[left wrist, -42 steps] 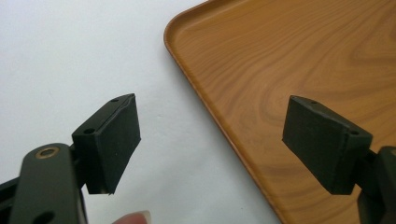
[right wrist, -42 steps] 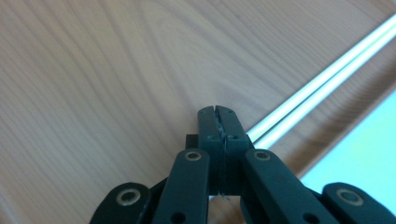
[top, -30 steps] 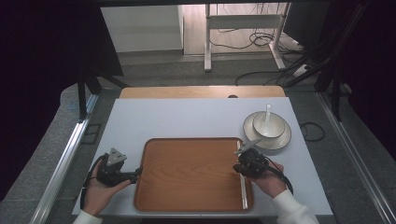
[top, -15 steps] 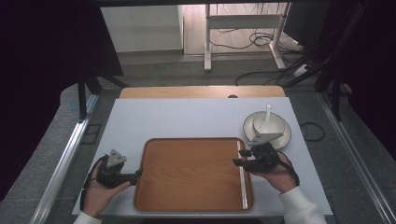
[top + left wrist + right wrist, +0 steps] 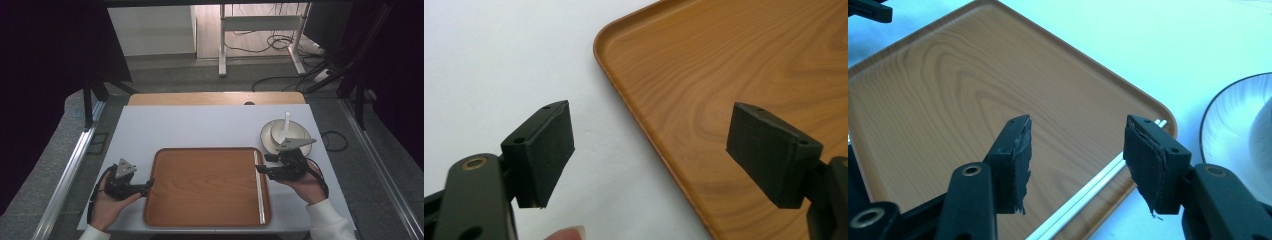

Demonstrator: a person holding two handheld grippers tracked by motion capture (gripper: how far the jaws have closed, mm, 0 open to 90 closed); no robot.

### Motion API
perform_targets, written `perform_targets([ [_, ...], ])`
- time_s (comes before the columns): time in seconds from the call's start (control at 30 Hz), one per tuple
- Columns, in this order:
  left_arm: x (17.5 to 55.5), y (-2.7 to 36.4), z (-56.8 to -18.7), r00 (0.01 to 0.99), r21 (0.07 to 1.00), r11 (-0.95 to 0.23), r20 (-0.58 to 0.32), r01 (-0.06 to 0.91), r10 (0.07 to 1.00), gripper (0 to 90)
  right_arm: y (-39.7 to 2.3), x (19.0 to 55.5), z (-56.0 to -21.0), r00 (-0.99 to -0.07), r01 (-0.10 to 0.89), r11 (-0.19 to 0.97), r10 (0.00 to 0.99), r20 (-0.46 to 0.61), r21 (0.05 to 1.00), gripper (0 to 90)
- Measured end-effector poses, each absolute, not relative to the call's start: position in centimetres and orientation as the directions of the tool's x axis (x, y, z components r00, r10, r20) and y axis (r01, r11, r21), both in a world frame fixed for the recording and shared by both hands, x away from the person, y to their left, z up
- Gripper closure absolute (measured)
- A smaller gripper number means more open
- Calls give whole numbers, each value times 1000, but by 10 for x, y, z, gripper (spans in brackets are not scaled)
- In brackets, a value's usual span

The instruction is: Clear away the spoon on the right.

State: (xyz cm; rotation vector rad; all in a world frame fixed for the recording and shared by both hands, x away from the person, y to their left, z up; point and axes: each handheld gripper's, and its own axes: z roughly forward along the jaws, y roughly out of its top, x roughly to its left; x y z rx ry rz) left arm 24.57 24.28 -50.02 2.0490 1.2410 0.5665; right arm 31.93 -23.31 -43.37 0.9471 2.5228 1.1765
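White chopsticks lie along the right edge of a wooden tray; the right gripper, jaws just opened and empty, hovers above them, while the left gripper waits open at the tray's left rim

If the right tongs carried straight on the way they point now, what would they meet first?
Probably the wooden tray. The right tongs, jaws open with nothing between them, aim down across its floor, just beyond the white chopsticks lying along the tray's near edge. Depth is unclear, so they might clip the chopsticks first.

Wood-grained brown tray, white chopsticks
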Motion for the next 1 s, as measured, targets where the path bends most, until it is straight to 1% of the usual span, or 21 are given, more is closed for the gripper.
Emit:
perform_targets([
  [0.33,251,240,-501,462,732,-332,26,595,886,188,-250,326,-428,-741,481,448,667,76,754,452],
  [0.57,251,241,-500,461,733,-331,27,595,887,188,-262,342,-419,-712,499,419,697,84,758,448],
  [0.77,250,238,-500,466,732,-335,27,593,884,188,-272,366,-411,-687,524,404,720,92,750,440],
  [1.0,249,239,-499,464,732,-333,26,594,885,188,-289,402,-408,-630,567,365,770,104,739,439],
])
